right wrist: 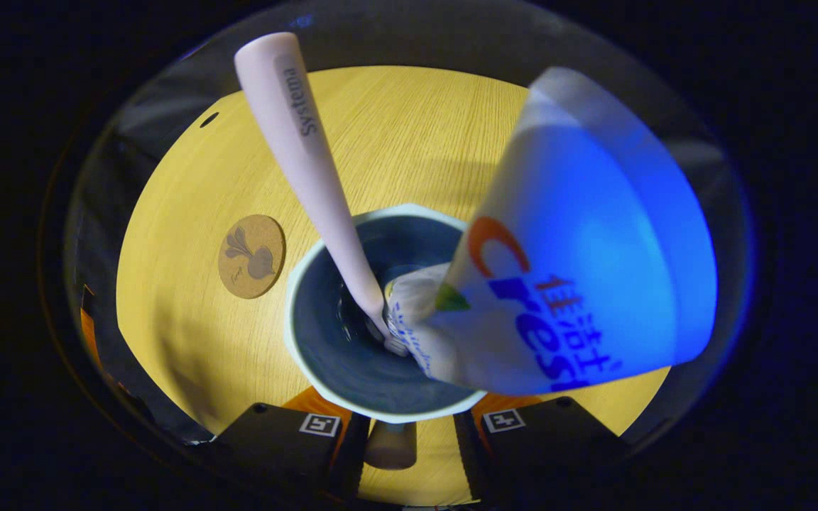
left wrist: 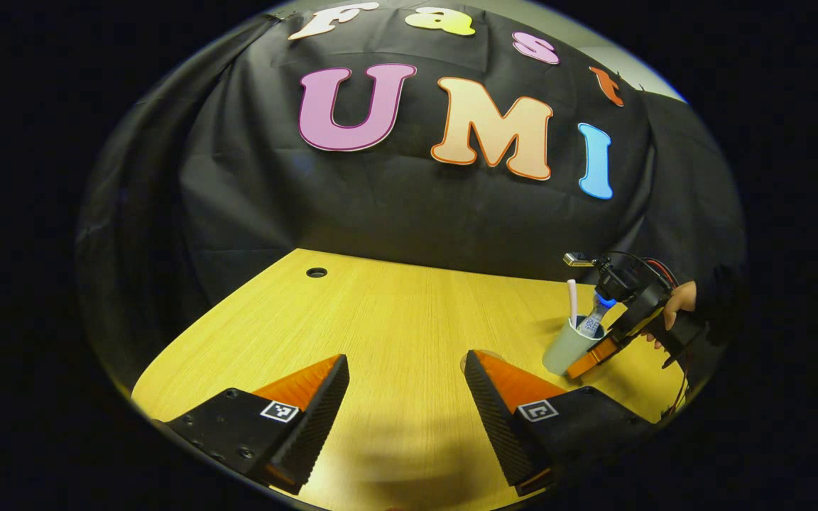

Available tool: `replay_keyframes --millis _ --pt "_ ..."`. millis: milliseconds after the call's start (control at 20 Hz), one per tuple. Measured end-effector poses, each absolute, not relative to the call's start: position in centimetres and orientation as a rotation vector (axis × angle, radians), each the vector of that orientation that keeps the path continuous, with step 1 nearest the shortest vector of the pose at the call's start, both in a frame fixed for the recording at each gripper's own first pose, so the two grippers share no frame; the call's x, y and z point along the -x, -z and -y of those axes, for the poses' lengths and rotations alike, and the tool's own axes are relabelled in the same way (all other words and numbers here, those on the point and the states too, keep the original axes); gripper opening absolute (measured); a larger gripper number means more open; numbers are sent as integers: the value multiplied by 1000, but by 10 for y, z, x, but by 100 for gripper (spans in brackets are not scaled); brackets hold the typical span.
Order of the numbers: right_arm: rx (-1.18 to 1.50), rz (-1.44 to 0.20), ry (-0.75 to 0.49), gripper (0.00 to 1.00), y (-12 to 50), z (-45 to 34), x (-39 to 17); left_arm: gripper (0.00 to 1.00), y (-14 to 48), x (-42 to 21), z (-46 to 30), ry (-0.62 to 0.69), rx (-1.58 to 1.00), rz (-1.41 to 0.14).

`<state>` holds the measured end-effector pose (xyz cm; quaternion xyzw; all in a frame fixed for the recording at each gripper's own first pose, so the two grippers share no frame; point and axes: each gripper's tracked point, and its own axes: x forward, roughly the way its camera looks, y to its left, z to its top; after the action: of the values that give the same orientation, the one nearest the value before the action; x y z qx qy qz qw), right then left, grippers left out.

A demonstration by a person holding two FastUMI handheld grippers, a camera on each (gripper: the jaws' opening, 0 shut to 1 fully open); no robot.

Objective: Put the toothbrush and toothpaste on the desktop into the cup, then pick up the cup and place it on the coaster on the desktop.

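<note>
Right gripper (right wrist: pixel 409 434) at cup (right wrist: pixel 297 333); lettered toothpaste (right wrist: pixel 593 284)

Both views show strong fisheye curvature, bending the desktop (left wrist: pixel 395 319) edges toward the rim. Lighting is dim overall, falling from above onto the wood; a soft shadow lies between the left gripper (left wrist: pixel 407 380) fingers. Just ahead of the right gripper (right wrist: pixel 405 426), the toothpaste (right wrist: pixel 579 270) is blurred and glows saturated blue.
</note>
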<state>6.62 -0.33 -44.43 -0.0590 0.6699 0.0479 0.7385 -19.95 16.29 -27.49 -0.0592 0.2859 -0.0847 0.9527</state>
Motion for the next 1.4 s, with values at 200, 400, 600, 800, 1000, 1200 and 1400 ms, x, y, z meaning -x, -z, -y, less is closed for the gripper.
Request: replay_keyframes --millis 200,400,600,800,1000,1200,1400 --pt "129 -1462 -116 33 442 -2 -64 95 276 198 -165 181 125 -582" --pt "98 -1420 -158 33 433 -27 -66 95 275 198 -170 183 129 -579" --pt "74 -1401 -207 32 424 -64 -68 95 276 199 -177 183 137 -580" --pt "71 -1396 -242 33 421 -100 -75 95 277 200 -189 181 137 -583" --pt "80 -1406 -271 33 429 -135 -77 95 278 202 -205 165 143 -586" --pt "118 -1430 -258 32 442 -156 -82 95 279 204 -211 163 152 -590" --pt "82 -1418 -264 30 432 -161 -83 95 280 202 -213 173 156 -592"
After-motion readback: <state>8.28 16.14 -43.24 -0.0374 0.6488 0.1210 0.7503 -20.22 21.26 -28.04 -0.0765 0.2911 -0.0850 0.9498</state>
